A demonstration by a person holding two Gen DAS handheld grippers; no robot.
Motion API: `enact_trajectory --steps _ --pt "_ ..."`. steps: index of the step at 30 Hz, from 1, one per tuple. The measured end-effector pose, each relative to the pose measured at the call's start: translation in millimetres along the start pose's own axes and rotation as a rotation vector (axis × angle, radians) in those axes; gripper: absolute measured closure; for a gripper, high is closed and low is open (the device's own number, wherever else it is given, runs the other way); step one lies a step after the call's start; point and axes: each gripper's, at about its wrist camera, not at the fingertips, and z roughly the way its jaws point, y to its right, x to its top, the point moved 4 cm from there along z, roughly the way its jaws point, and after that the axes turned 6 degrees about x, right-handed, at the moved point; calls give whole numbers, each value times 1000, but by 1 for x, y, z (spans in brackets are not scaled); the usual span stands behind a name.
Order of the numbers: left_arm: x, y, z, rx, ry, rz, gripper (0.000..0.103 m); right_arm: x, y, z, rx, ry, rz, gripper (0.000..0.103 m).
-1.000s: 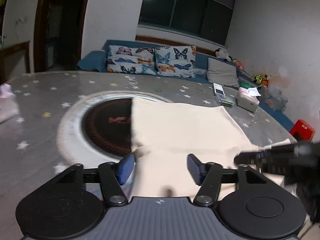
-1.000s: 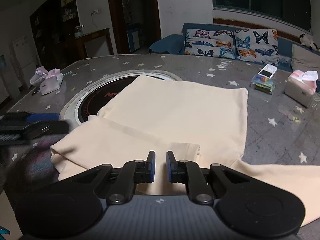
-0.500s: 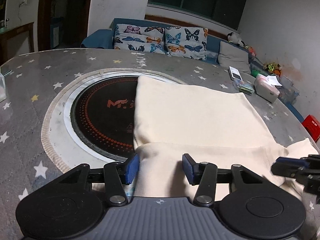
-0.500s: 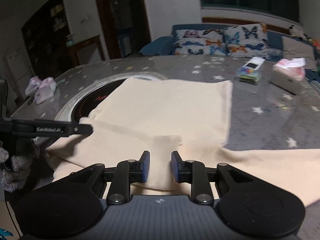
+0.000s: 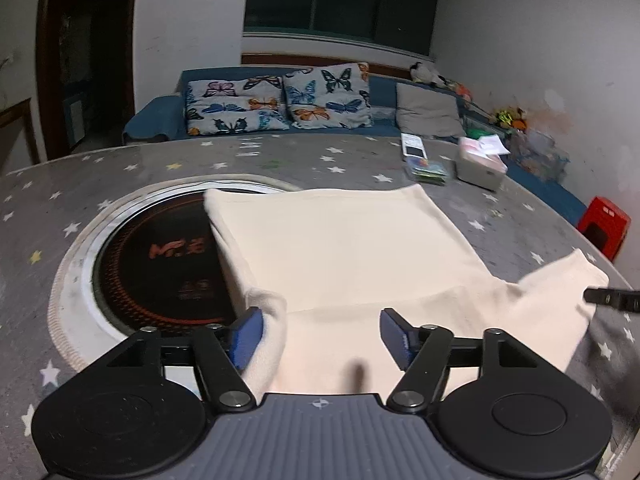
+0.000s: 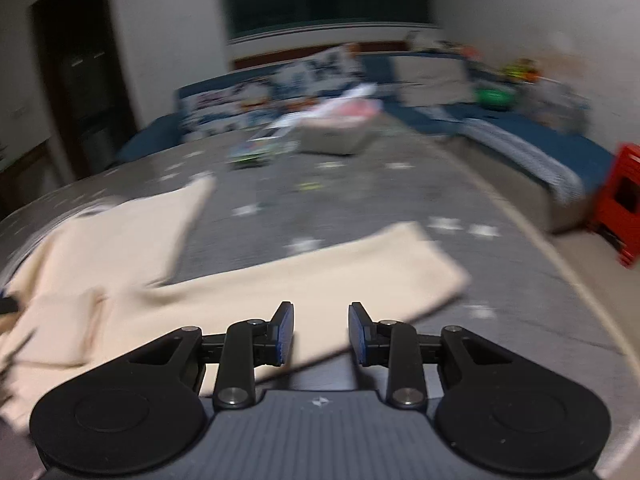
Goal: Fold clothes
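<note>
Since the earlier frames, both grippers have widened their jaws, and the right wrist view has swung toward the right side of the table, now showing heavy motion blur.

Left gripper (image 5: 322, 334): jaws spread wide, nothing pinched. Its blue fingertips (image 5: 247, 334) straddle the near folded edge of the cream garment (image 5: 340, 248); the left pad touches a rolled fold of cloth at lower centre-left of the frame.

Right gripper (image 6: 320, 334): jaws spread, nothing between the pads. It hangs over the near edge of a sleeve (image 6: 320, 280) that runs from lower left to centre right of its frame. In the left wrist view only a dark tip of this gripper (image 5: 612, 299) shows at the right edge, beside the sleeve end (image 5: 560, 292).

Garment position: it lies flat on the grey star-patterned table (image 5: 120, 168), filling the centre of the left wrist frame. Its left edge overlaps the round black cooktop (image 5: 160, 264) set into the table at centre left. The near portion is folded over the body.

Background, upper part of the left wrist frame: a blue sofa (image 5: 160, 112) with butterfly cushions (image 5: 280, 100). A tissue box (image 5: 480, 164) and a small clear case (image 5: 426, 168) sit on the table at upper right. A red stool (image 5: 604, 224) stands at the right edge.
</note>
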Motion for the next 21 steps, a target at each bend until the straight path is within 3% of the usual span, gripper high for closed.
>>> enact_trajectory --steps 5,12,21 --pt "1 18 -4 0 19 51 31 1 43 1 -71 30 106 73" --pt "2 12 -5 55 15 48 31 3 59 4 -71 52 128 73" --pt "-2 37 -1 -10 0 89 32 6 65 11 -94 67 155 73"
